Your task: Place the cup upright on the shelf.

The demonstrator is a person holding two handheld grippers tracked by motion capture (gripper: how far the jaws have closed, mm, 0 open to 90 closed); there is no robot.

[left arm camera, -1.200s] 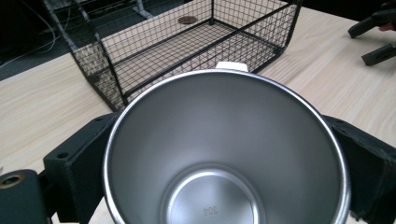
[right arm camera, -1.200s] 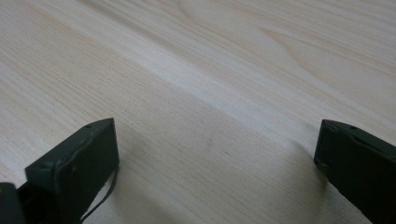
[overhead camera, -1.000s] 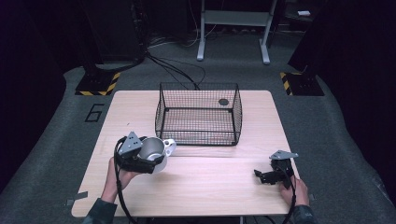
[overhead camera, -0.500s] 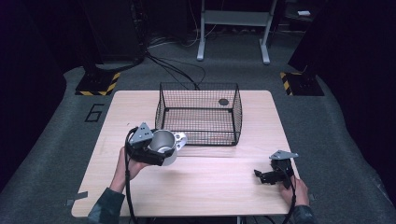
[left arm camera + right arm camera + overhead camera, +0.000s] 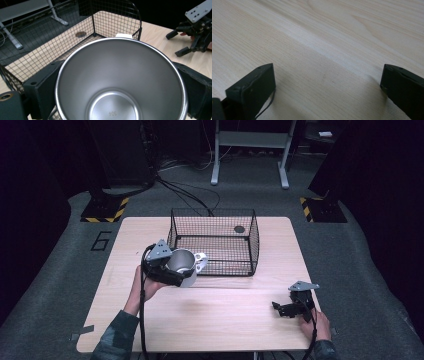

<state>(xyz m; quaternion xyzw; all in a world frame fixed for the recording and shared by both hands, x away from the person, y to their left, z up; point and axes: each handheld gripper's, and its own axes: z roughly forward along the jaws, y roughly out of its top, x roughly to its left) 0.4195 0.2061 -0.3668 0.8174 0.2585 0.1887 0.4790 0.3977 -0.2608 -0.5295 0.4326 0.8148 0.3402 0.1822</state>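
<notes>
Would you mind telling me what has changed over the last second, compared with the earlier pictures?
The left gripper, shut on the steel cup, has carried it forward and to the right, up to the front left corner of the wire basket. The grip has not changed. The right gripper has stayed open, low over the table, and the basket has not moved.

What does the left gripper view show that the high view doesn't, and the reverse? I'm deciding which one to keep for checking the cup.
Left gripper view: the metal cup's bare inside, down to a stamped mark on its bottom.

High view: the cup's outer wall and white handle, the person's forearms, the floor, and the left hand-held gripper holding the cup beside the wire basket.

Both: the basket with a dark round thing inside, the wooden table, and the right hand-held gripper.
</notes>
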